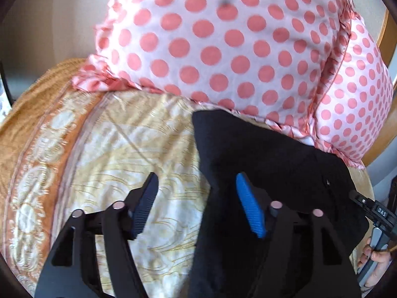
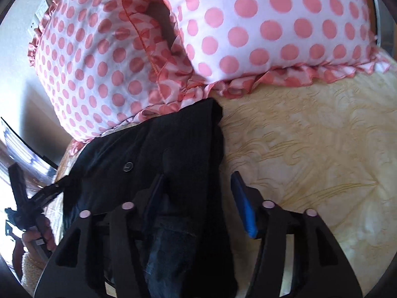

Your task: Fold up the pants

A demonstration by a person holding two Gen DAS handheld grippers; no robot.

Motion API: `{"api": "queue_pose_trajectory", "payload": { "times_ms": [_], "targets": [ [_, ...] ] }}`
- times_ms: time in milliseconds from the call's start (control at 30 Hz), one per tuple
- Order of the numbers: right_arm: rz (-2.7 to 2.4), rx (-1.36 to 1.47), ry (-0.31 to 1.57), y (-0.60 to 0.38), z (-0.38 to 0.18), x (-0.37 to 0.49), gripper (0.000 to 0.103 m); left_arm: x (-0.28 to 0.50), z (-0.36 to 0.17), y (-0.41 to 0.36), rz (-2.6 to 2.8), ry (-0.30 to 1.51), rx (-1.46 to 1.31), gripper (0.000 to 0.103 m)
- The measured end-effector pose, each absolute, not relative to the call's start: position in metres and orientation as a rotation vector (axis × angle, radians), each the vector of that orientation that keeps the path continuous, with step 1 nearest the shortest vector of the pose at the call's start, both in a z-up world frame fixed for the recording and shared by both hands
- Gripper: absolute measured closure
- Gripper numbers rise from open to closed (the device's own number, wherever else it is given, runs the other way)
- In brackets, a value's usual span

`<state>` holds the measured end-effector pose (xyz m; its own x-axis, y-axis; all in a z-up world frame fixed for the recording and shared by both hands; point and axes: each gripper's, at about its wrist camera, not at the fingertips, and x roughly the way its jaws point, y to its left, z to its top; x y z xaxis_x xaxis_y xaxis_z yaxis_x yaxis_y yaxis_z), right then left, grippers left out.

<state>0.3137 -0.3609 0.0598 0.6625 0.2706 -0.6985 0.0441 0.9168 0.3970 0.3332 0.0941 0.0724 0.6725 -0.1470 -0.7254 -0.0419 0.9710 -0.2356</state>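
The black pants (image 1: 260, 154) lie folded on the cream and gold bedspread (image 1: 139, 144), their far end against a polka-dot pillow. My left gripper (image 1: 197, 191) is open, its left finger over bare bedspread and its blue pad (image 1: 249, 206) over the pants' left edge. In the right wrist view the pants (image 2: 161, 144) show a button (image 2: 129, 166), and my right gripper (image 2: 198, 191) is open with the pants' right edge between its fingers. The other gripper shows at each view's edge: the right one in the left wrist view (image 1: 372, 211), the left one in the right wrist view (image 2: 37, 196).
Two white pillows with pink dots (image 1: 223, 39) (image 2: 273, 24) stand at the head of the bed, just beyond the pants. An orange patterned border (image 1: 37, 149) runs along the bedspread's left side. A wooden headboard (image 1: 389, 57) rises at the right.
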Motion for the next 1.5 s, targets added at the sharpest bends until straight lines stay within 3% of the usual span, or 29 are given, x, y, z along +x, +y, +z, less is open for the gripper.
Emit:
{"api": "queue_pose_trajectory", "payload": {
  "times_ms": [133,233,333,467,600,667,733,800,867,1100,1500],
  "targets": [
    [0.11,0.361,0.683,-0.365,0.094,0.274,0.039,0.293,0.109,0.09,-0.174,0.708,-0.273,0.029],
    [0.338,0.399,0.663,-0.342,0.104,0.255,0.036,0.274,0.11,0.057,-0.41,0.757,-0.322,0.025],
    [0.474,0.422,0.755,-0.315,0.093,0.256,0.026,0.275,0.089,0.025,-0.502,0.857,-0.314,0.025],
    [0.414,0.484,0.897,-0.314,0.055,0.269,0.027,0.293,0.048,0.016,-0.415,0.988,-0.294,0.026],
    [0.407,0.522,0.896,-0.316,0.054,0.271,0.027,0.298,0.044,0.022,-0.396,0.956,-0.323,0.027],
    [0.397,0.497,0.88,-0.312,0.062,0.263,0.026,0.287,0.052,0.023,-0.364,0.947,-0.326,0.023],
    [0.383,0.476,0.814,-0.31,0.077,0.243,0.011,0.265,0.066,0.024,-0.352,0.887,-0.283,0.011],
    [0.359,0.427,0.733,-0.308,0.091,0.216,0.007,0.236,0.081,0.025,-0.292,0.805,-0.174,0.002],
    [0.322,0.347,0.676,-0.298,0.099,0.188,0.002,0.205,0.088,0.023,-0.24,0.738,-0.07,0.002],
    [0.187,0.19,0.64,-0.263,0.08,0.124,0.001,0.126,0.068,0.024,-0.132,0.708,0.041,0.002],
    [0.099,0.116,0.664,-0.235,0.046,0.09,0.001,0.099,0.032,0.019,-0.12,0.773,0.034,0.002]
  ]
}}
